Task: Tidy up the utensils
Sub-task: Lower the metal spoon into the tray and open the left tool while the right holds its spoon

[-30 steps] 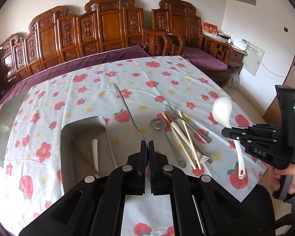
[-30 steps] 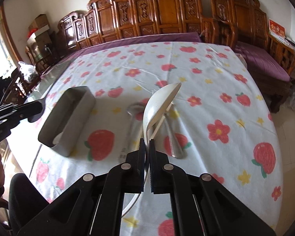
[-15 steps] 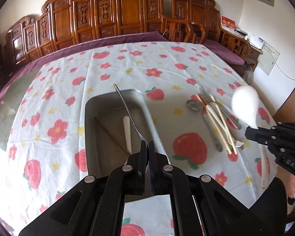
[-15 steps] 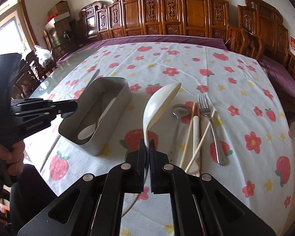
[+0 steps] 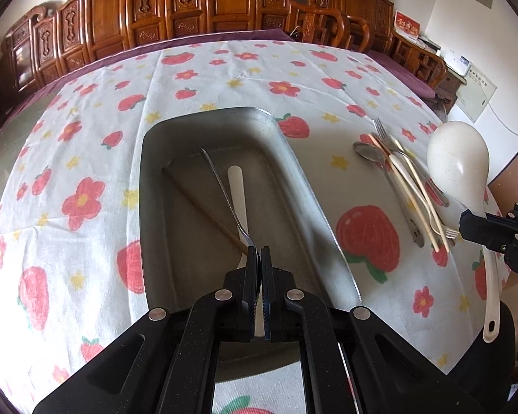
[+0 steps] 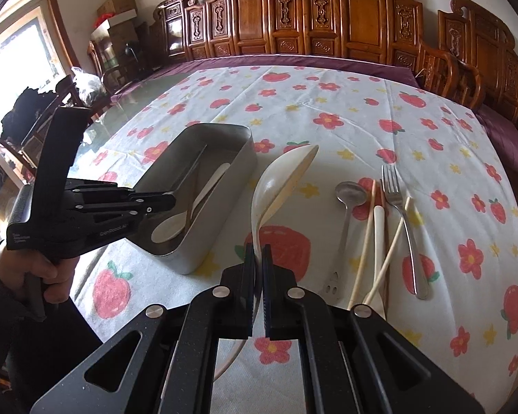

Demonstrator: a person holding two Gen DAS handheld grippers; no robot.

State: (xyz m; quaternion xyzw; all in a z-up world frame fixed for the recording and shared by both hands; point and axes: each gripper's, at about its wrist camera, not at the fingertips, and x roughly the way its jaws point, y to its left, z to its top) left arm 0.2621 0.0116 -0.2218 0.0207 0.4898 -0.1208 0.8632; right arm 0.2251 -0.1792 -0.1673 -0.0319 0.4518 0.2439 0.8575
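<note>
Metal tray (image 5: 328, 227), grey, rectangular with rounded corners, sits on the table's near-left part. Inside it: a white spoon (image 6: 176, 222) lying lengthwise, bowl toward the near end, and a single wooden chopstick (image 5: 203, 212) lying diagonally on the floor of the tray.

Left gripper (image 5: 260, 262) is over the near end of the tray, angled steeply down. Jaws pressed together, pinching a thin metal utensil (image 5: 221, 186) by its near end; the long slim handle reaches forward and up over the tray interior. Which kind of utensil cannot be told, the head is hidden between the jaws. A person's hand (image 6: 53, 276) grips the tool's handle, dark sleeve behind it.

Right gripper (image 6: 258, 258) is just right of the tray, above the cloth. Jaws closed on the handle of a large white ladle (image 6: 279, 183); bowl raised and tilted, the handle's tail curving down below the jaws.

Further right, lying loose on the cloth in a rough row: metal spoon (image 6: 347, 207), pale chopsticks (image 6: 362, 252), a white-handled utensil (image 6: 380, 238), metal fork (image 6: 402, 220). Several overlap.

Tablecloth (image 6: 328, 103) white, printed with strawberries and flowers. Carved wooden chairs (image 6: 293, 24) line the far wall.
</note>
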